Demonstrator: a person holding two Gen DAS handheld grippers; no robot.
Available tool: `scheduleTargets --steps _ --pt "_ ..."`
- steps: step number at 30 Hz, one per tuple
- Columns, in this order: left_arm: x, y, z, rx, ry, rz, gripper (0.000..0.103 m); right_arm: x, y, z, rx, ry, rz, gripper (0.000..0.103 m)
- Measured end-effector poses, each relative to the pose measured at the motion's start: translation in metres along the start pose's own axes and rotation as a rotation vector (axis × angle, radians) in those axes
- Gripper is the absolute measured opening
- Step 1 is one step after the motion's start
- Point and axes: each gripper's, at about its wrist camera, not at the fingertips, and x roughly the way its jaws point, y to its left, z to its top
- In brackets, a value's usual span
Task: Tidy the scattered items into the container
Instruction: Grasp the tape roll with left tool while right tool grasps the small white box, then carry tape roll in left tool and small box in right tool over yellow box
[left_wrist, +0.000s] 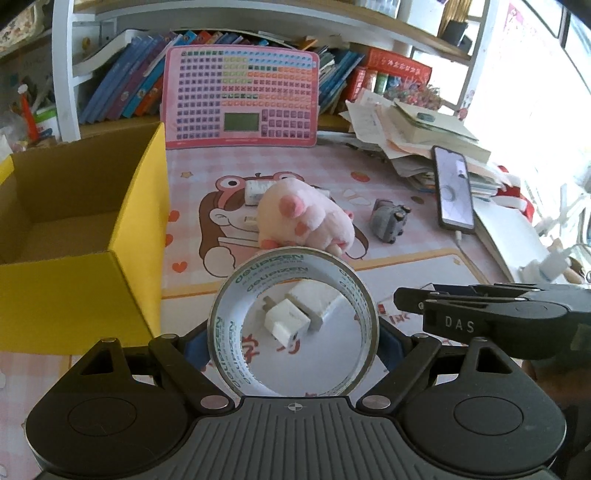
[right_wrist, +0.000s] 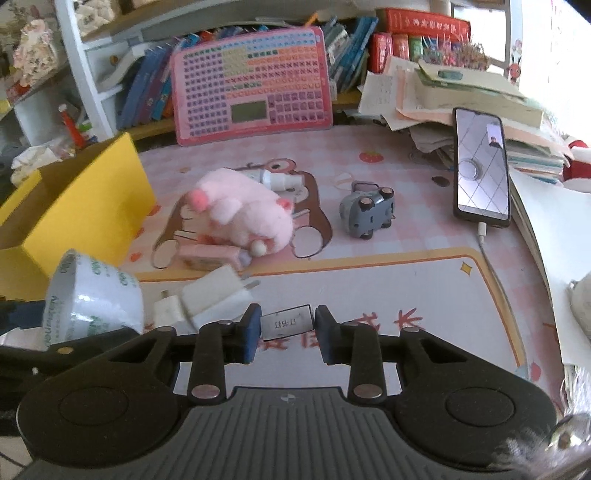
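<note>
One roll of tape stands upright between my left jaws, which are clamped on its two sides; I hold it above the desk, just to the right of the yellow box. Through the ring of the roll I see two white chargers that lie together on the desk mat below. From my right side the same roll appears at the left, near the corner of the yellow box, and the chargers lie just beside it.

My right gripper has its jaws apart, and a small box of staples lies on the desk between the two blue pads. I cannot tell if the pads touch it.

Further away on the mat a pink plush toy lies on its side. A flat pink packet is just in front of it and a small white bottle is behind it. A grey toy car stands to the right of the plush, apart from it. A phone with a lit screen leans against a pile of papers and books at the right, and a white cable goes into its lower end. A pink learning board stands at the back against the bookshelf. The inside of the yellow box, as much as I see from the left side, shows bare brown cardboard.
</note>
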Motion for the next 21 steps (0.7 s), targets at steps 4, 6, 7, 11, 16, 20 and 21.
scheduleTargets --steps 4,6,7,11,16,20,21 --pt "-0.012 0.008 -0.008 0.013 -0.004 -0.03 0.088 -0.015 0.015 -0.009 -0.006 -0.014 -0.021 0.029" --pt "-0.02 0.012 -0.013 0.018 -0.005 -0.042 0.088 -0.023 0.023 -0.015 -0.007 -0.022 -0.032 0.029" --pt "-0.025 0.015 -0.016 0.02 -0.006 -0.048 0.088 -0.027 0.028 -0.018 -0.009 -0.027 -0.036 0.029" --pt "-0.043 0.026 -0.027 0.024 -0.009 -0.064 0.088 -0.042 0.05 -0.03 -0.023 -0.033 -0.04 0.029" --pt "-0.062 0.044 -0.04 0.021 -0.008 -0.068 0.088 -0.054 0.072 -0.044 -0.027 -0.032 -0.038 0.029" --pt "-0.077 0.056 -0.05 0.024 -0.008 -0.073 0.088 -0.064 0.089 -0.054 -0.023 -0.031 -0.032 0.029" --pt "-0.081 0.06 -0.053 0.025 -0.008 -0.074 0.088 -0.066 0.093 -0.057 -0.022 -0.031 -0.03 0.029"
